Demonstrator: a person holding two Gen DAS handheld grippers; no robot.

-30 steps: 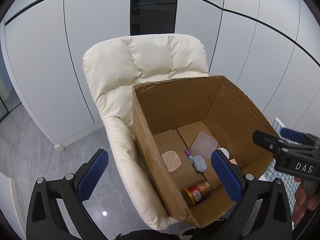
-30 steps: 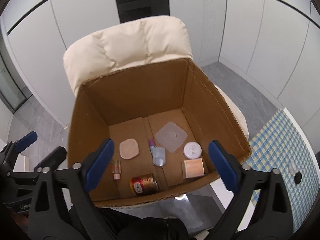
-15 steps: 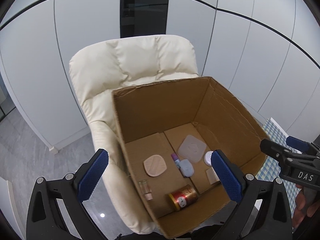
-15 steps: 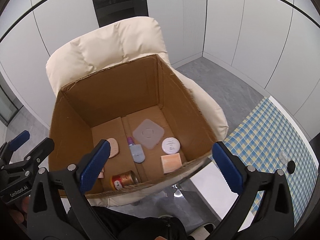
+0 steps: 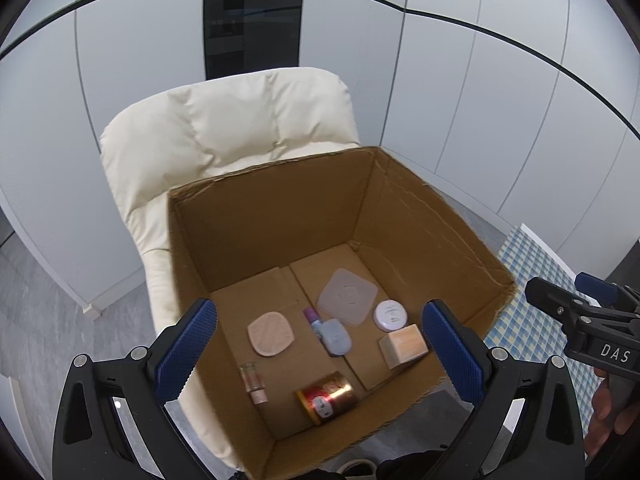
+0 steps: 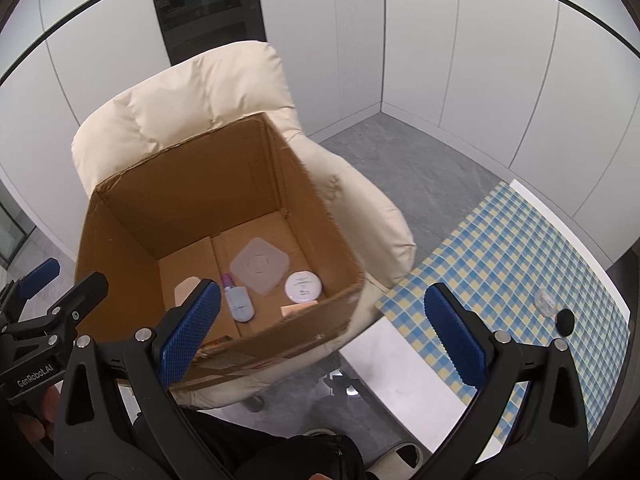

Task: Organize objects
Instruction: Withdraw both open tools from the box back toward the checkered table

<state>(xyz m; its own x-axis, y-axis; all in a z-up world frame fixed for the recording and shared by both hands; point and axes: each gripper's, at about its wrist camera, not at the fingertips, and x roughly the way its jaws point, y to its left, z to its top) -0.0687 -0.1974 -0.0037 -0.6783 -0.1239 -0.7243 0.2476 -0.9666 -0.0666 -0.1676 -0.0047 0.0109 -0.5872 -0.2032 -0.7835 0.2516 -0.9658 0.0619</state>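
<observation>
Cardboard box [image 5: 420, 232], set on the cream armchair [image 5: 224, 132], is now seen more fully from the left wrist view, so the glass vial [image 5: 252, 380], red-gold tin [image 5: 326, 394] and wooden cube [image 5: 404, 344] on its floor are exposed, whereas the right wrist view has been swung toward the checked tablecloth [image 6: 520, 256]. Both the left gripper [image 5: 320, 352] and right gripper [image 6: 322, 334] are held spread wide with nothing grasped, so a first pick is judged pending. The tin is hidden behind the near box wall in the right view, and two small items on the cloth cannot be identified.
</observation>
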